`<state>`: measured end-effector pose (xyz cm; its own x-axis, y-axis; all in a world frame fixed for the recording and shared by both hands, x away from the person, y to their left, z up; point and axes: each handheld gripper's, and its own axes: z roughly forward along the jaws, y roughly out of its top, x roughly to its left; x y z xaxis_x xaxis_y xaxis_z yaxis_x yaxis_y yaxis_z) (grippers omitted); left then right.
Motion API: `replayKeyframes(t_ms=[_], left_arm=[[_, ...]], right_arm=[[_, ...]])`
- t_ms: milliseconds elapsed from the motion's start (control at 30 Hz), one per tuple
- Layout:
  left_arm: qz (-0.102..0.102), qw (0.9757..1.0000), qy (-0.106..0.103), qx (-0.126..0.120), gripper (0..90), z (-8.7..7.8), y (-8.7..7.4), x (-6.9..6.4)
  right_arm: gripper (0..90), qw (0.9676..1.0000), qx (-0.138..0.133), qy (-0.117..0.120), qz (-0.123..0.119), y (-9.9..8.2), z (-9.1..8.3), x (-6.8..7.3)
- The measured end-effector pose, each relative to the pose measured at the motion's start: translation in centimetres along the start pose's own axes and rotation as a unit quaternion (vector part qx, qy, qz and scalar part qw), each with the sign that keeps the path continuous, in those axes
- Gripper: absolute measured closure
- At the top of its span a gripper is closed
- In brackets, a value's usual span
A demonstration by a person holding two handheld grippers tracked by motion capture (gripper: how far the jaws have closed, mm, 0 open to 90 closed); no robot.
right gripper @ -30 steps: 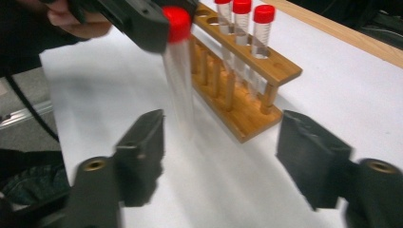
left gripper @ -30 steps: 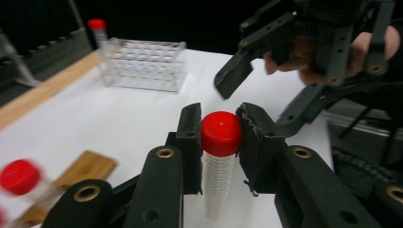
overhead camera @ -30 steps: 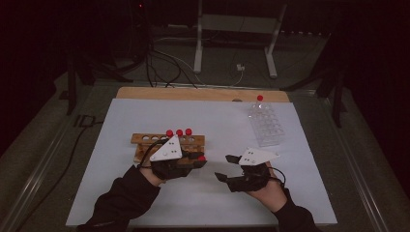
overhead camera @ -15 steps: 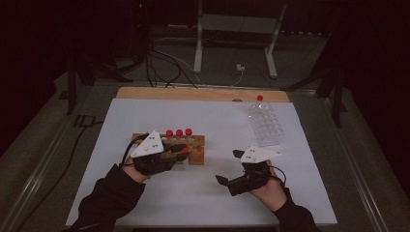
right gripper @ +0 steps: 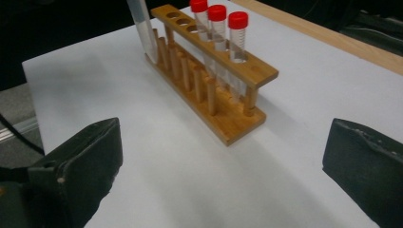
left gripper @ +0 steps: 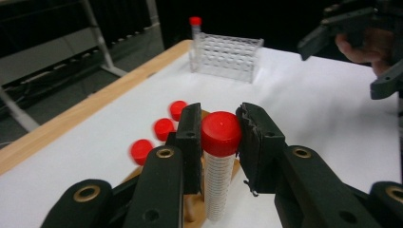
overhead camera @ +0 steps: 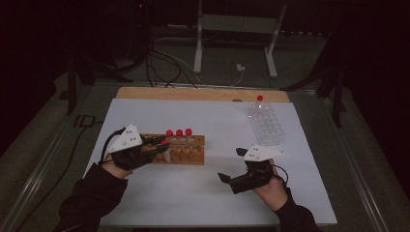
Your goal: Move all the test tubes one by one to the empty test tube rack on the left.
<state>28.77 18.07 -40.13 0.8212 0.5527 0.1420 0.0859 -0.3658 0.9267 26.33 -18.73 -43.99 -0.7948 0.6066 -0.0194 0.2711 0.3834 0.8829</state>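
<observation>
Held thing: clear plastic test tube with a red screw cap [left gripper: 219, 161], slim cylinder, smooth glossy cap, fine printed graduation marks down the wall.
Axis: long axis upright, cap on top, rounded lower end pointing down at the rack; in the right gripper view the lower part [right gripper: 142, 28] leans slightly.
Place: clamped in the left gripper, at the left end of the rack in the high view, its lower end just beside the rack's pegs.
Left gripper [left gripper: 219, 135]: black, matte, two blocky jaws with ridged pads, brass-coloured rivets; clamped on the red cap from both sides. Seen from above at [overhead camera: 162, 145].
Right gripper [right gripper: 223, 161]: black, rough-faced pads, jaws just opened to wide apart, nothing between them; held above the sheet near the table's front edge [overhead camera: 232, 166].
Rack: light wooden test tube rack [right gripper: 223, 90], long bar with round holes over a row of turned pegs, smooth grain.
Rack contents: three red-capped clear tubes [right gripper: 217, 23], upright, side by side.
Far stand: clear plastic grid rack [left gripper: 228, 56], boxy, one red-capped tube upright at a corner.
Surface: flat white sheet [overhead camera: 193, 193] over a pale wooden tabletop [overhead camera: 193, 93].
</observation>
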Motion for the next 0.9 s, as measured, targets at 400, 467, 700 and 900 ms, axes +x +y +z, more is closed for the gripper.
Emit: replayKeyframes(t_ms=[400,467,700,900], left_arm=[[-0.020,0.9985,0.047,-0.021,72.2,-0.7,0.7,2.5],[-0.022,0.9982,0.052,-0.023,72.2,-0.6,0.9,2.9],[-0.042,0.9952,0.075,-0.047,72.1,0.0,1.0,3.9],[-0.051,0.9940,0.085,-0.046,72.1,1.2,0.1,4.3]], right_arm=[[0.0,1.0000,-0.002,0.001,-0.007,0.0,-0.1,0.0],[0.0,1.0000,-0.003,0.000,-0.005,0.0,-0.2,0.0],[0.0,1.0000,-0.004,0.002,-0.004,0.0,-0.2,-0.1],[0.0,1.0000,-0.007,0.001,-0.004,0.0,-0.4,-0.2]])
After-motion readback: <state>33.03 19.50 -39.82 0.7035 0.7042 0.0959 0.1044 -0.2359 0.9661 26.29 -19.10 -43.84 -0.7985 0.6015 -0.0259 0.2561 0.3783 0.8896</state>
